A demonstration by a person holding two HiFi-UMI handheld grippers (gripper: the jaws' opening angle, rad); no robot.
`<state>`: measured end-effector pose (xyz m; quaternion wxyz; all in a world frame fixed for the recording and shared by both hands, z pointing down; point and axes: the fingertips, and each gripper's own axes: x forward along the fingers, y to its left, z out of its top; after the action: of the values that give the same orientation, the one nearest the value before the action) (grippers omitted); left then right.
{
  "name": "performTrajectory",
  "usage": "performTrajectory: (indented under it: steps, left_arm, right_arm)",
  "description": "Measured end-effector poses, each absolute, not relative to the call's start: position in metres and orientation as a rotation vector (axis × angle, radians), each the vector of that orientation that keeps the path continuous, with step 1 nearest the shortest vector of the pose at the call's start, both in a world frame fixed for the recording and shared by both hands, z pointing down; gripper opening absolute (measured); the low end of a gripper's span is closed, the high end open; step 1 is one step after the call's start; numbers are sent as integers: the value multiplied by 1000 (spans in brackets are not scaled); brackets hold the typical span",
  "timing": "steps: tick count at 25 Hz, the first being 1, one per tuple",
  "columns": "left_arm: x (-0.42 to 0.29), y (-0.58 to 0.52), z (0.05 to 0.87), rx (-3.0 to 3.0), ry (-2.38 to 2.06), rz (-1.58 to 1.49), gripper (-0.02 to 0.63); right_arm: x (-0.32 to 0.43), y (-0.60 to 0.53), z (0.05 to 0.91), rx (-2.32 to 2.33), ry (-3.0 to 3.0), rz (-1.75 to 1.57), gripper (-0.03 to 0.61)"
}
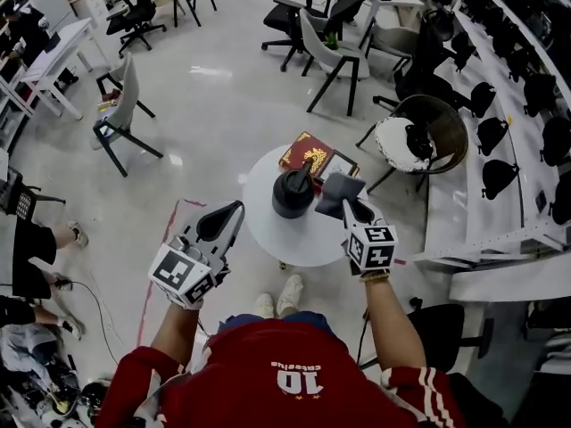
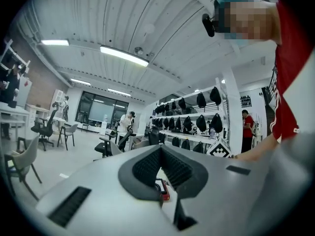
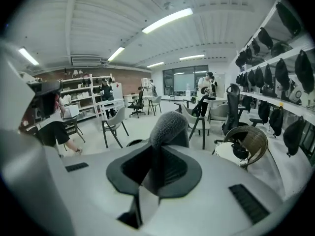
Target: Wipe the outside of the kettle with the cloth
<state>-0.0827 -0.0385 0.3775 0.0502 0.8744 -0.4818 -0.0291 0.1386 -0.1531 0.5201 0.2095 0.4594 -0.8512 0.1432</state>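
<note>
A black kettle (image 1: 293,192) stands upright on the small round white table (image 1: 268,234). My right gripper (image 1: 351,202) hovers just to the kettle's right, shut on a grey fuzzy cloth (image 1: 337,191) that hangs beside the kettle body. In the right gripper view the cloth (image 3: 168,126) sticks up out of the right gripper (image 3: 156,150), whose jaws pinch it. My left gripper (image 1: 234,209) sits over the table's left edge, apart from the kettle, shut and empty. In the left gripper view the left gripper (image 2: 161,152) has its jaws meeting with nothing between them.
A red book (image 1: 309,152) lies at the table's far side behind the kettle. A wicker chair with a white cushion (image 1: 430,132) stands to the right, next to white shelves with dark bags (image 1: 513,132). Grey chairs (image 1: 120,119) and a seated person (image 1: 31,257) are to the left.
</note>
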Motion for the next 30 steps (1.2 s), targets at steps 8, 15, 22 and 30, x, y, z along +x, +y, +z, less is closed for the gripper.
performTrajectory:
  steps: [8,15,22,30]
  left_arm:
    - [-68,-71,379,2596,-1575,-11,6]
    - [-60,-90,380,2559,-1617,16,6]
    - [-67,-108,386,2553,-1588,-19,6]
    - [-99,-125,385,2614,-1467,-15,6]
  right_arm:
    - [108,-207,563,1131,-2364,470,49]
    - [87,-221,568,1019,-2441,581,49]
    - [60,-221,572,964,-2459,689,49]
    - [17,-222,568,1007,-2446,717,49]
